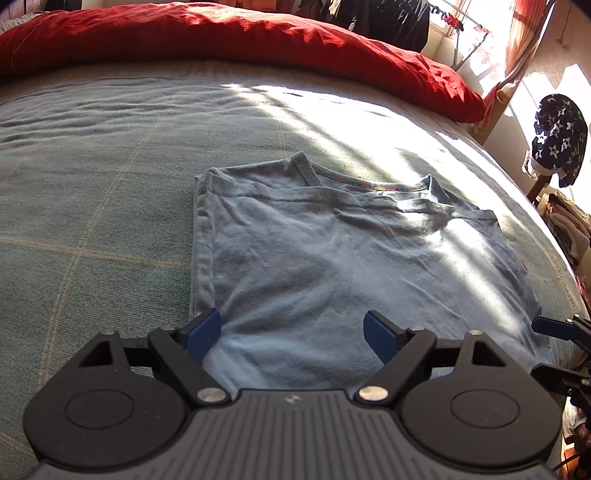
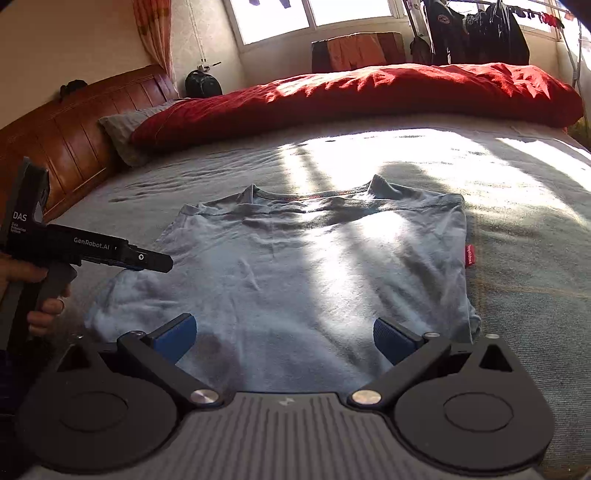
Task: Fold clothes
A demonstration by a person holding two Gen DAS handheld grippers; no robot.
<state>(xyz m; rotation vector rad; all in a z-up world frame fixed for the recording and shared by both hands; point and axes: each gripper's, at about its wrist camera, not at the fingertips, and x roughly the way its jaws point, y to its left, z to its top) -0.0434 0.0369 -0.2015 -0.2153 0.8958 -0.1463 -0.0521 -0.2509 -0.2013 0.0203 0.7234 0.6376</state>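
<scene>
A light blue T-shirt (image 1: pixel 332 266) lies flat on the bed, sleeves folded in and collar toward the far side. In the right wrist view the T-shirt (image 2: pixel 295 277) shows a small red label on its right edge. My left gripper (image 1: pixel 291 332) hovers open over the shirt's near left hem, with nothing between its blue pads (image 1: pixel 203 332). My right gripper (image 2: pixel 284 338) is also open, over the near hem toward the shirt's right side, and it holds nothing. In that same view the left gripper (image 2: pixel 162 264) appears from the side at the shirt's left edge, held by a hand (image 2: pixel 44 306).
The bed cover (image 1: pixel 92 221) is grey-green with faint checks. A red duvet (image 2: pixel 369 96) is bunched along the far side, with a grey pillow (image 2: pixel 122 129) and a wooden headboard (image 2: pixel 74 122) at the left. A clothes rack (image 2: pixel 480 33) stands by the window. A star-patterned cloth (image 1: pixel 561 140) hangs beyond the bed's right edge.
</scene>
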